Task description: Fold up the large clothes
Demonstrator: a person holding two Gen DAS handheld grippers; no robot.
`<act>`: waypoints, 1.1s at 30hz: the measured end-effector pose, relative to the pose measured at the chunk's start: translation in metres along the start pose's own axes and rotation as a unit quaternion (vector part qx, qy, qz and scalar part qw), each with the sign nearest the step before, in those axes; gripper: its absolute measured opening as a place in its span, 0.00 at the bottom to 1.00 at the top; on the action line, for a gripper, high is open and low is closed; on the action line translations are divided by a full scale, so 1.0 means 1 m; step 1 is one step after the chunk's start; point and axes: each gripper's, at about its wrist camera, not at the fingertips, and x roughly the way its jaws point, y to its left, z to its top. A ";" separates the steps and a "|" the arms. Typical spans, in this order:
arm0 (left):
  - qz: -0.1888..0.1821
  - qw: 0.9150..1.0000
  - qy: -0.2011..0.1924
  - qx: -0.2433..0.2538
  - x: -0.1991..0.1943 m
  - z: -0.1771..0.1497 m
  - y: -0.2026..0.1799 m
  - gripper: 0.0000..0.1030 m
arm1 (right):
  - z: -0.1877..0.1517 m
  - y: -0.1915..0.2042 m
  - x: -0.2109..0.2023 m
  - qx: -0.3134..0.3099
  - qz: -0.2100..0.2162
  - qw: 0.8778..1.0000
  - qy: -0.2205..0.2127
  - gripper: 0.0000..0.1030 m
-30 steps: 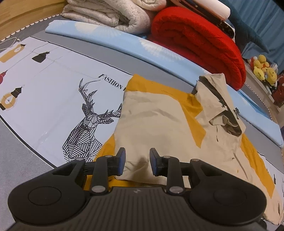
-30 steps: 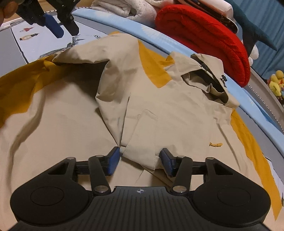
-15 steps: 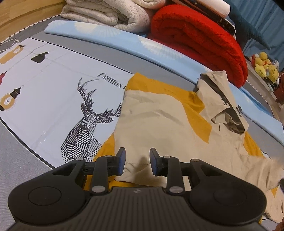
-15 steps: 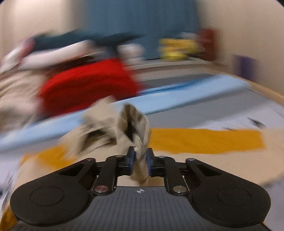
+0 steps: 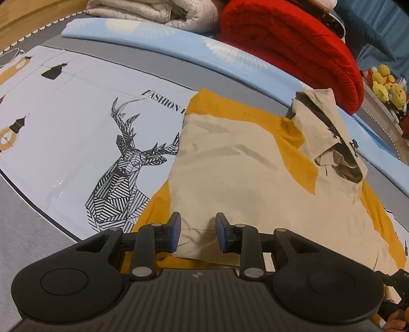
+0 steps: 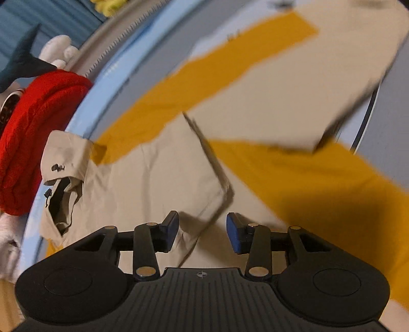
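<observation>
A beige and mustard-yellow hooded jacket lies spread on the bed, its hood toward the red blanket. My left gripper hovers over the jacket's near hem, jaws apart, pads not pressing on the cloth. In the right wrist view the jacket fills the frame, a beige sleeve stretching away to the upper right. My right gripper is opening just above a fold edge of the beige cloth, with nothing pinched between its pads. Its black body shows at the left view's lower right corner.
A rolled red blanket and a folded pale quilt lie behind a light-blue strip. The sheet with a deer print extends left of the jacket. Yellow plush toys sit at far right.
My right gripper closed on the sleeve lying across the jacket, swung it out to the right while rolling, then let go. The left gripper has stayed put.
</observation>
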 end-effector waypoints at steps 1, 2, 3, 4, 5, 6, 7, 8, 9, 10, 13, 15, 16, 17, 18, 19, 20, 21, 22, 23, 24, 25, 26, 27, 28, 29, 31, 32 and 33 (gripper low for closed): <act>0.000 1.000 0.002 0.000 0.002 0.000 -0.001 0.31 | 0.001 -0.001 0.002 0.005 0.006 1.000 0.001 0.42; 0.000 1.000 0.004 0.002 0.004 -0.001 -0.002 0.31 | 0.002 0.000 0.003 0.003 0.009 1.000 -0.003 0.42; 0.000 1.000 0.005 0.003 0.005 -0.001 -0.003 0.31 | 0.005 0.001 0.004 -0.002 0.012 1.000 -0.006 0.34; 0.000 1.000 0.008 0.006 0.007 -0.002 -0.004 0.31 | 0.007 0.003 0.003 -0.006 0.015 1.000 -0.011 0.25; -0.001 1.000 0.010 0.008 0.008 -0.002 -0.005 0.32 | 0.010 0.003 0.001 -0.009 0.017 1.000 -0.020 0.14; -0.003 1.000 0.012 0.011 0.009 -0.003 -0.006 0.33 | 0.013 0.003 -0.003 -0.011 0.023 0.999 -0.031 0.11; -0.003 1.000 0.015 0.014 0.010 -0.003 -0.006 0.34 | 0.016 0.004 -0.009 -0.013 0.025 0.998 -0.053 0.10; -0.003 1.000 0.018 0.018 0.012 -0.004 -0.007 0.34 | 0.018 0.006 -0.019 -0.020 0.018 0.996 -0.083 0.09; -0.003 1.000 0.022 0.021 0.014 -0.005 -0.007 0.34 | 0.020 0.011 -0.028 -0.030 0.010 0.993 -0.115 0.09; -0.001 0.999 0.026 0.024 0.016 -0.007 -0.007 0.35 | 0.023 0.013 -0.032 -0.035 0.009 0.990 -0.137 0.09; 0.015 0.998 0.036 0.041 0.022 -0.012 -0.009 0.36 | 0.030 0.018 -0.035 -0.040 0.003 0.988 -0.152 0.17; 0.024 0.998 0.038 0.054 0.023 -0.014 -0.010 0.36 | 0.032 0.018 -0.029 -0.038 -0.020 0.990 -0.133 0.22; 0.028 0.997 0.039 0.057 0.024 -0.015 -0.010 0.36 | 0.030 0.017 -0.030 -0.034 -0.034 0.989 -0.137 0.25; 0.033 0.997 0.041 0.060 0.025 -0.016 -0.010 0.36 | 0.030 0.017 -0.029 -0.035 -0.043 0.988 -0.145 0.27; 0.040 0.996 0.045 0.064 0.027 -0.018 -0.009 0.36 | 0.028 0.019 -0.030 -0.042 -0.047 0.986 -0.152 0.27; 0.046 0.995 0.049 0.068 0.029 -0.019 -0.008 0.36 | 0.028 0.022 -0.031 -0.049 -0.042 0.986 -0.156 0.27; 0.051 0.995 0.052 0.071 0.031 -0.021 -0.007 0.37 | 0.027 0.022 -0.032 -0.054 -0.031 0.986 -0.155 0.27; 0.055 0.994 0.054 0.072 0.032 -0.022 -0.005 0.37 | 0.027 0.024 -0.031 -0.055 -0.021 0.987 -0.152 0.27; 0.058 0.994 0.054 0.071 0.032 -0.022 -0.004 0.38 | 0.028 0.023 -0.032 -0.053 -0.011 0.988 -0.145 0.27; 0.060 0.995 0.052 0.067 0.031 -0.022 -0.004 0.38 | 0.027 0.011 -0.037 -0.050 0.002 0.990 -0.130 0.31; 0.065 0.995 0.047 0.066 0.029 -0.021 -0.005 0.38 | 0.030 0.008 -0.029 -0.045 0.014 0.994 -0.104 0.36; 0.068 0.995 0.038 0.067 0.025 -0.021 -0.008 0.37 | 0.032 0.005 -0.018 -0.036 0.023 0.997 -0.064 0.36; 0.066 0.995 0.025 0.070 0.020 -0.020 -0.011 0.36 | 0.032 0.003 -0.010 -0.030 0.021 0.999 -0.036 0.36; 0.056 0.996 0.011 0.072 0.014 -0.020 -0.015 0.36 | 0.031 0.002 0.000 -0.034 0.005 0.999 -0.006 0.36; 0.044 0.996 0.005 0.073 0.011 -0.019 -0.018 0.36 | 0.030 0.002 0.005 -0.045 -0.014 0.999 0.007 0.36; 0.034 0.997 0.007 0.076 0.011 -0.019 -0.020 0.36 | 0.028 0.002 0.006 -0.051 -0.020 0.998 0.004 0.36; 0.025 0.997 0.027 0.071 0.018 -0.021 -0.019 0.37 | 0.028 0.007 0.004 -0.058 -0.024 0.998 0.000 0.37; 0.027 0.997 0.040 0.068 0.023 -0.023 -0.016 0.37 | 0.027 0.010 0.002 -0.066 -0.023 0.998 -0.004 0.37; 0.032 0.996 0.048 0.068 0.027 -0.025 -0.014 0.37 | 0.028 0.013 0.000 -0.072 -0.022 0.997 -0.010 0.38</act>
